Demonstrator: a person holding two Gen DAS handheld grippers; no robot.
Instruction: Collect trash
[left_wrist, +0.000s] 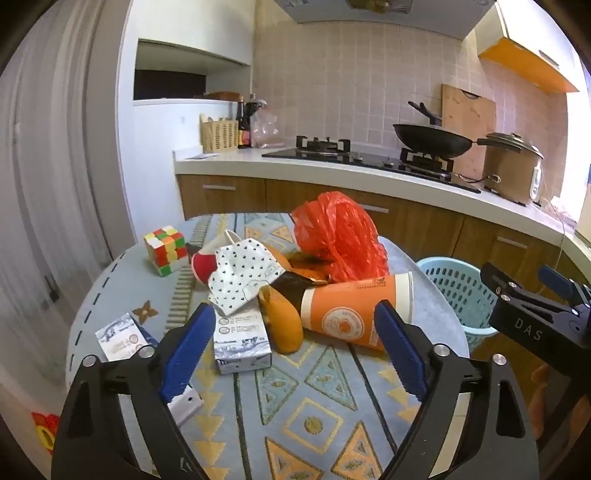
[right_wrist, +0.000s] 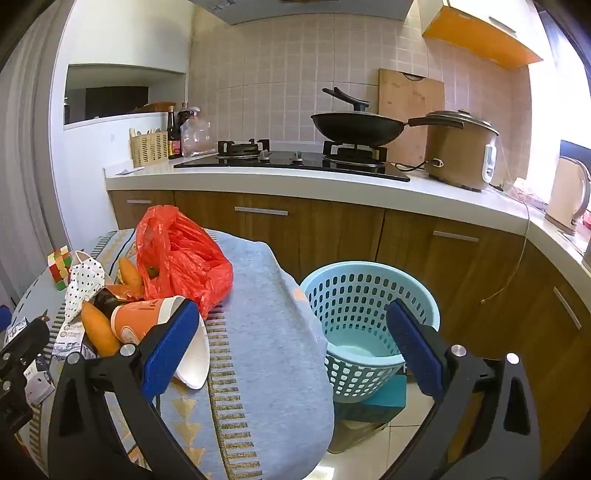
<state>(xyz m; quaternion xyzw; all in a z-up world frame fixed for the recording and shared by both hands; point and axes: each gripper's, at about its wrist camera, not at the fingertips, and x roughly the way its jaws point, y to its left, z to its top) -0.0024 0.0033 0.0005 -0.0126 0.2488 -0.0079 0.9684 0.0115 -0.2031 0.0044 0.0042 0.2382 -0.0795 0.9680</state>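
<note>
One light-blue perforated basket (right_wrist: 364, 295) is seen just ahead of the right gripper (right_wrist: 295, 343), framed between its spread fingers; nothing can be made out inside, only a bare pale bottom. It is raised on a teal box (right_wrist: 384, 397) on the floor, just beside the edge of the cloth-covered table (right_wrist: 258, 332).

Trash is heaped on the table straight ahead of the left gripper (left_wrist: 295, 332). An orange paper cup (left_wrist: 354, 310) is laid on its side just beyond the right fingertip of that gripper, its rim turned toward the basket side. Orange peels (left_wrist: 282, 325) are lodged against the cup's base, a silver carton (left_wrist: 242, 339) is set between the fingertips, and a second carton (left_wrist: 122, 336) lies left of the left finger. Farther ahead, a dotted face mask (left_wrist: 243, 273) is draped over the pile, a red ball (left_wrist: 203, 266) is tucked under it, and a crumpled red plastic bag (left_wrist: 340, 236) is bunched behind the cup. A colour cube (left_wrist: 166, 249) is parked well left of the heap.

Both grippers are held wide apart, released, with nothing grasped. Whether the left finger of the right gripper touches the cup's rim cannot be told.
</note>
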